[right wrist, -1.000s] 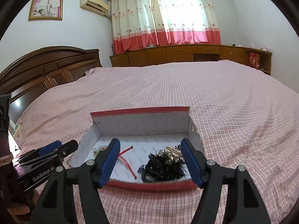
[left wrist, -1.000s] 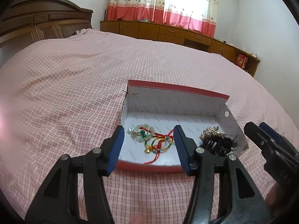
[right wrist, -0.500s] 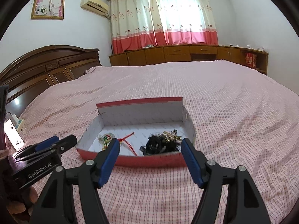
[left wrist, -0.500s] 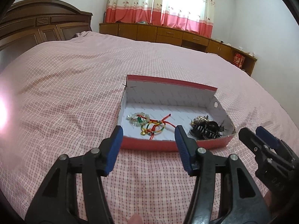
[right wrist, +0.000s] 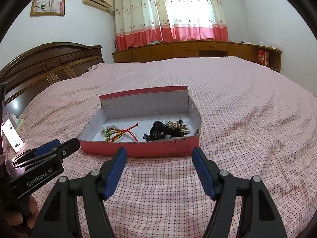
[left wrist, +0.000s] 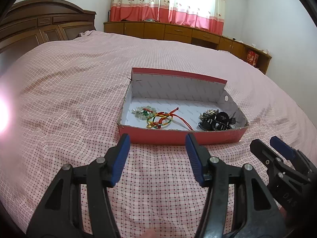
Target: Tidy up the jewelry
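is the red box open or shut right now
Open. The red box has no lid on top; its white inside shows, with bracelets and dark hair clips lying inside.

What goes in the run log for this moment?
left gripper: open, empty | right gripper: open, empty | red box: on bed, holds bracelets and black hair clips | both grippers short of box

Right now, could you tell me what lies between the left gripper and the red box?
Only bare checked bedspread separates the left gripper from the red box, per the left wrist view.
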Demonstrator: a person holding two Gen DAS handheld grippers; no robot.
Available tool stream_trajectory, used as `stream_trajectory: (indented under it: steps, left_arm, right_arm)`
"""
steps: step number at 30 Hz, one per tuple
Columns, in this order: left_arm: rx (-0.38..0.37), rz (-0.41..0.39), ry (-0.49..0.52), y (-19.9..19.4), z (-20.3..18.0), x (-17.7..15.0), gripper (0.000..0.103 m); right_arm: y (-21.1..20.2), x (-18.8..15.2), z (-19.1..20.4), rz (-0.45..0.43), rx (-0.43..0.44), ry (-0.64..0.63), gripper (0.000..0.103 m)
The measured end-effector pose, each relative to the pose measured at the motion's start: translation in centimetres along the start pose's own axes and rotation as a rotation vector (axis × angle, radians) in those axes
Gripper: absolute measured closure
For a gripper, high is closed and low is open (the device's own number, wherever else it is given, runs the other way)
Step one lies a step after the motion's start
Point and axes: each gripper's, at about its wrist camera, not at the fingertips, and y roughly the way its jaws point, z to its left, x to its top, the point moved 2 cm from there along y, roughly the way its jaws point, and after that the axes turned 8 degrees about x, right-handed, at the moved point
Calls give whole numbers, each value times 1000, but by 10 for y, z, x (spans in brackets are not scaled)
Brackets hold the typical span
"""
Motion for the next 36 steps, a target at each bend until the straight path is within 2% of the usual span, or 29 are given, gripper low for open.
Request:
stream_trajectory:
  steps: [8,36]
  left_arm:
    - [3,22,-11,4,2,-6,53]
    - [8,14,-19,4,3,-5,52]
  right_arm:
    - [1,-5,-1,15,-2,7,33]
    - [2,-6,1,17,0,7,33]
